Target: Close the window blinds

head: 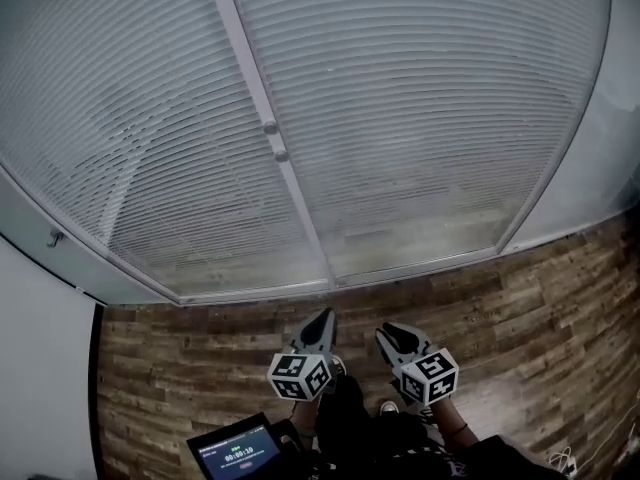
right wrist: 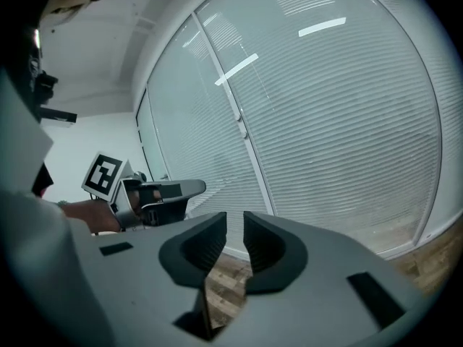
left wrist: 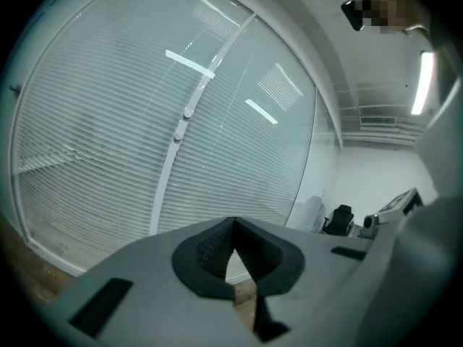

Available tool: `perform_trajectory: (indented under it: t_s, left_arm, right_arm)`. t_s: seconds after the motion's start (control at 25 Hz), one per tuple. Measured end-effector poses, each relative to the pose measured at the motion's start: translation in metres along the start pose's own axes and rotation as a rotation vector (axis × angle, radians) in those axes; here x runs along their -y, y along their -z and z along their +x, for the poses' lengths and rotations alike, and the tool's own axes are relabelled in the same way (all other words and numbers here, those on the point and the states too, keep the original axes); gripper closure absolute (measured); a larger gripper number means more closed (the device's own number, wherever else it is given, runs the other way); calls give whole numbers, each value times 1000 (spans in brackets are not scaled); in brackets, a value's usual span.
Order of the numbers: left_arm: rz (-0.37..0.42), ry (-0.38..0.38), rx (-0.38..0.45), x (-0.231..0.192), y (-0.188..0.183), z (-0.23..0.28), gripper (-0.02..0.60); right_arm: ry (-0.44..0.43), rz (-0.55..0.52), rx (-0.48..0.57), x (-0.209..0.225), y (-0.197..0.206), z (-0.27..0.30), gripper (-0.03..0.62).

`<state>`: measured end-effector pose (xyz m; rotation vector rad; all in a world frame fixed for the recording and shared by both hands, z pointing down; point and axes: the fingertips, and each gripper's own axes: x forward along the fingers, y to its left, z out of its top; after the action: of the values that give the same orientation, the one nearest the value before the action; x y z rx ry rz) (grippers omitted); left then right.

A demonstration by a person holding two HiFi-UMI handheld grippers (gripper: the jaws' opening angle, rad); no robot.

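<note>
The window blinds (head: 420, 118) hang behind two glass panes, their slats lying nearly flat and letting little through. A white post (head: 250, 78) divides the panes and carries two small knobs (head: 270, 126). My left gripper (head: 322, 318) is low over the floor in front of the window, shut, with nothing in it. Its tips meet in the left gripper view (left wrist: 233, 223), pointing at the blinds (left wrist: 94, 136). My right gripper (head: 385, 330) stands beside it, and its jaws are a narrow gap apart and empty (right wrist: 235, 219). Neither gripper touches the blinds (right wrist: 340, 121).
Wood-plank floor (head: 520, 298) runs up to the window's lower frame. A small lit screen (head: 238, 453) sits at the bottom near my legs. A white wall (head: 40, 368) closes the left side. An office chair (left wrist: 338, 219) stands far off to the right.
</note>
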<state>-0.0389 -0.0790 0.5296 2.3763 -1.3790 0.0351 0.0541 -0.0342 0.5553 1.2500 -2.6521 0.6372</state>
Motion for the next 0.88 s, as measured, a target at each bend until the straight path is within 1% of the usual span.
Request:
perform_trajectory:
  t_s: [0.12,0.24,0.4,0.56,0.64,0.72,0.8,0.88]
  left_arm:
    - [2,-8,-19,36,26,-25,577]
    - [0,-7,-34,62,45,-53,577]
    - [2,0,-34,83,59,-89,577]
    - [4,27,-35,92,64,-117,577]
    - [22,48,-39,95,68,-136,577]
    - [60,67,-49,95,75,-161,577]
    - [89,83,-58,93,84,-193,577]
    - [95,97,-61,90,92,-230,577]
  right_arm:
    - [-5,17,-12,0,20,-39,524]
    - [1,30,-16,-6,38,-68,525]
    - [6,46,-3,-25,54,-98,525]
    - [23,42,-5,-50,64,-115,525]
    - [35,40,9,-66,69,-120,524]
    - [43,43,29,-90,76,-125,525]
    - [51,50,43,-120,87,-131,524]
    - [57,64,56,-156,102,-139,525]
